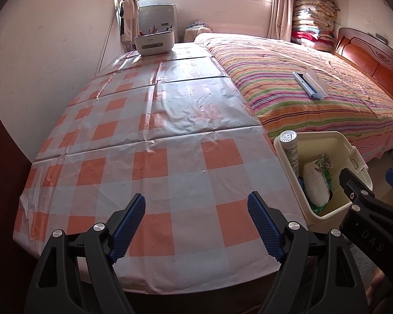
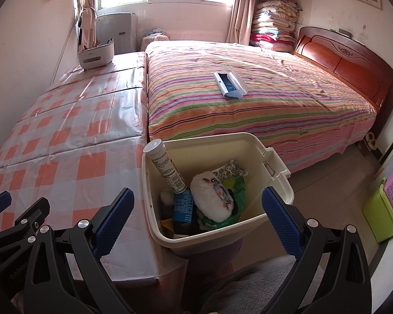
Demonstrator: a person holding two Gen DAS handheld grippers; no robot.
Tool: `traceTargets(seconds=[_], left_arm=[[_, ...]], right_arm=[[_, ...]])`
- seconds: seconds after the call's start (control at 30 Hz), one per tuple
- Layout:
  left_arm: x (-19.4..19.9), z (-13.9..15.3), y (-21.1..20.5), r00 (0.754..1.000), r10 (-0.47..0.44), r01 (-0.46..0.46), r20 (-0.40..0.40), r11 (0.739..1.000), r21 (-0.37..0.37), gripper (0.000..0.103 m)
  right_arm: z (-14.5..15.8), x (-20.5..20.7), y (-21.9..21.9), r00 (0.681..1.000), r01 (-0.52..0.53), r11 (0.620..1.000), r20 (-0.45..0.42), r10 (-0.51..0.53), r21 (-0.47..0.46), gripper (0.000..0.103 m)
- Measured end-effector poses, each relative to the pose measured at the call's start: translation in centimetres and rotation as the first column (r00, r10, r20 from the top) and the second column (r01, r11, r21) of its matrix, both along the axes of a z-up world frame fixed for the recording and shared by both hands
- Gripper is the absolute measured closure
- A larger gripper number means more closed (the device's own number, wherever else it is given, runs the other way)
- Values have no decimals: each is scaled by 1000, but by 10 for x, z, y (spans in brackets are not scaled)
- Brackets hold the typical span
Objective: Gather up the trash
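From my left wrist camera, the left gripper hangs over the near end of the checked tablecloth, its blue pads spread fairly wide with nothing between them. The cloth ahead of it is bare right back to a white caddy at the far end. Just off the table's right edge sits the cream bin, with a white tube leaning in its near corner and a fluffy white thing lying on green wrappers. The right gripper's black finger pokes in over the bin's rim.

From my right wrist camera, the right gripper is poised above the bin, jaws spread as wide as they go and gripping nothing. Inside I see the tube tilted against the left wall, a blue can, the fluffy piece and crumpled foil; what lies beneath them I can't quite make out. Beyond the bin is the striped bed, with a grey-and-blue brush lying on it.
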State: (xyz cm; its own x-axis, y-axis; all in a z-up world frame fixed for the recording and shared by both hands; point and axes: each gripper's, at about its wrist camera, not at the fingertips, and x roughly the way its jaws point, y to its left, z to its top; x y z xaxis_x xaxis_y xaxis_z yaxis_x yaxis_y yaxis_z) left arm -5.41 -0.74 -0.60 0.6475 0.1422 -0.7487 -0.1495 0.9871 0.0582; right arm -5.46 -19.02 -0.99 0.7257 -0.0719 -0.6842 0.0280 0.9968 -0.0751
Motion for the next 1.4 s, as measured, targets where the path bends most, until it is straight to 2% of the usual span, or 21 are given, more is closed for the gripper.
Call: traceTargets(seconds=[0.47, 1.4], left_arm=[[18, -4, 17, 999, 17, -17, -29, 1000, -16, 25], [22, -10, 31, 998, 45, -46, -50, 999, -3, 25]], right_arm=[[-6, 23, 15, 999, -23, 1000, -27, 23, -2, 7], [-16, 33, 27, 998, -45, 999, -54, 45, -4, 7]])
